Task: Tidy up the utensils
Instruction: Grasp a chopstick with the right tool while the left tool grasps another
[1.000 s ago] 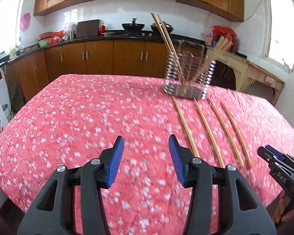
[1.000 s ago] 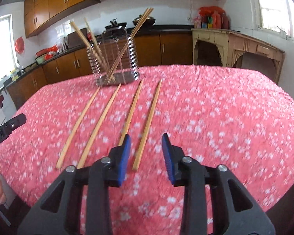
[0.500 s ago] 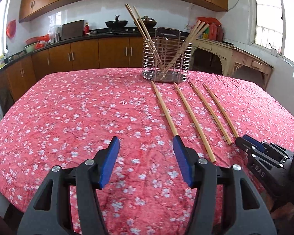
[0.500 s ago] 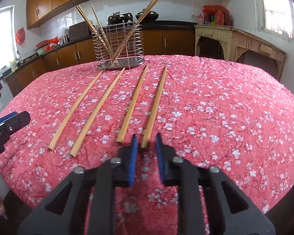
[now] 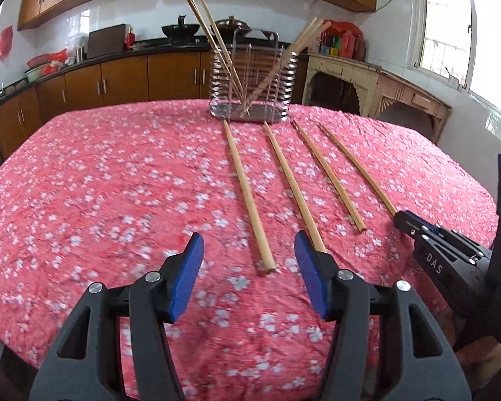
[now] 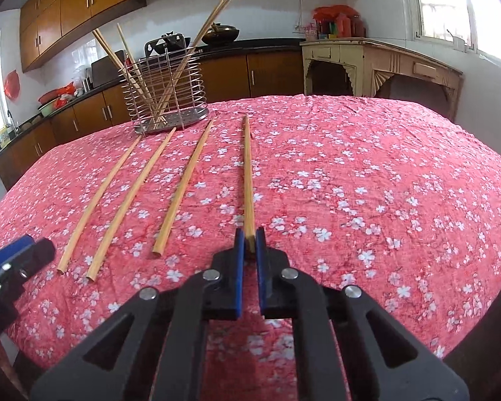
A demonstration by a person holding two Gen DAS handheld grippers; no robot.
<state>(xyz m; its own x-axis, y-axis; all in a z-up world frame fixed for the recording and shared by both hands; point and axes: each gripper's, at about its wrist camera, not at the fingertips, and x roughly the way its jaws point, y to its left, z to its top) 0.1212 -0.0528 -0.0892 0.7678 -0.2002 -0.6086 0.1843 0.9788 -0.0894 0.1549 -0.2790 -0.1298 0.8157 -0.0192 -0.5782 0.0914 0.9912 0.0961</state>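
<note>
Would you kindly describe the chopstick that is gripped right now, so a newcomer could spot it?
On the pink floral tablecloth, four chopsticks fan out from the wire holder. It is the rightmost chopstick, the only one whose near end sits pinched in the right tongs; the others lie free.

Matt wooden chopsticks (image 6: 183, 180) are lying on wrinkled floral cloth (image 6: 367, 180); the shiny metal wire holder (image 6: 165, 97) is gleaming.
</note>
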